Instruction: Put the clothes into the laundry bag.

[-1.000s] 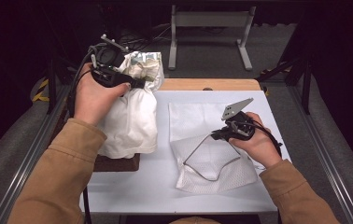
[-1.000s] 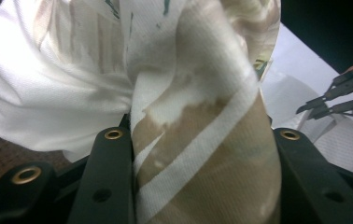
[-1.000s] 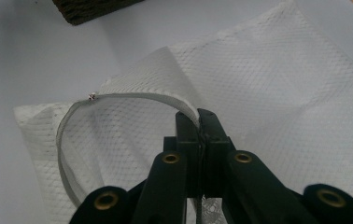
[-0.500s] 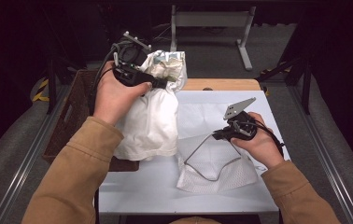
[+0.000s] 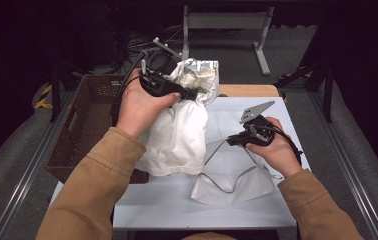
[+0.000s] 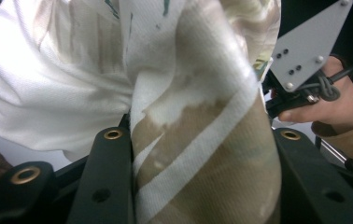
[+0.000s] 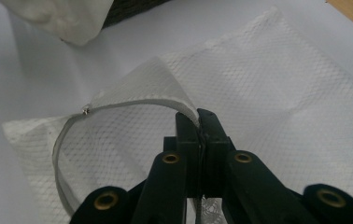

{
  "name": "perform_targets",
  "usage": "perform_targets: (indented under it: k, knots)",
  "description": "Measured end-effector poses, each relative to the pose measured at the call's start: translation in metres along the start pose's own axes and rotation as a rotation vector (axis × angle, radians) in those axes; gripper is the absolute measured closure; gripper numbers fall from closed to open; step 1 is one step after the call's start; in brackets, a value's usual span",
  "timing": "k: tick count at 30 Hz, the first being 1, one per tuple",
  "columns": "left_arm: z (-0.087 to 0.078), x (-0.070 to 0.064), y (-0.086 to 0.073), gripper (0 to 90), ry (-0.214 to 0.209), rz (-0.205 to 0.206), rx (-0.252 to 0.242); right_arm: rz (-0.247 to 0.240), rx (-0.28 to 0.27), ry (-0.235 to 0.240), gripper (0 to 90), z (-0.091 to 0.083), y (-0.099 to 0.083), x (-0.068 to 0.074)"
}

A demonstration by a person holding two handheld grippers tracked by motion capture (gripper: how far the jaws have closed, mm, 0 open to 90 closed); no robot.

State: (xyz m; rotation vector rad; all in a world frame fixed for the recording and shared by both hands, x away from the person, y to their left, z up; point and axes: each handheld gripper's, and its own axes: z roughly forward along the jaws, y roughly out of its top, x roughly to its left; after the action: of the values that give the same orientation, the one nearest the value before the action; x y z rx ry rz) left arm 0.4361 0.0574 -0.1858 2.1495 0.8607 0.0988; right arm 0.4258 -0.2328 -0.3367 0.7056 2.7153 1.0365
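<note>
Since a second ago my left gripper (image 5: 189, 93) has carried the white garment (image 5: 177, 135) from the basket side toward the centre of the high view, so the cloth now hangs over the white table (image 5: 177, 205), overlapping the mesh bag (image 5: 237, 175). My right gripper (image 5: 234, 139) has stayed put at right of centre.

The left jaws are clamped on a bunched fold of the garment (image 6: 202, 140), which rises between them in the left gripper view; the print is beige with pale stripes there.

The right jaws are closed on the bag's grey zipper edge (image 7: 165, 103), lifting it into an arch so the mouth gapes toward the left of the right gripper view. I cannot see anything inside the bag.

The brown basket (image 5: 89, 130) sits at the left, against the table's left edge; its inside is dark.

Bare table lies along the bottom of the high view, below the bag.
</note>
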Motion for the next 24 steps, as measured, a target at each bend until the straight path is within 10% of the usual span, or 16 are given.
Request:
perform_targets:
  k: [24]
  knots:
    - [0.019, 0.009, -0.026, 58.7, -0.058, -0.029, 0.031, 0.026, -0.069, -0.074, 89.0, -0.012, 0.043, -0.013]
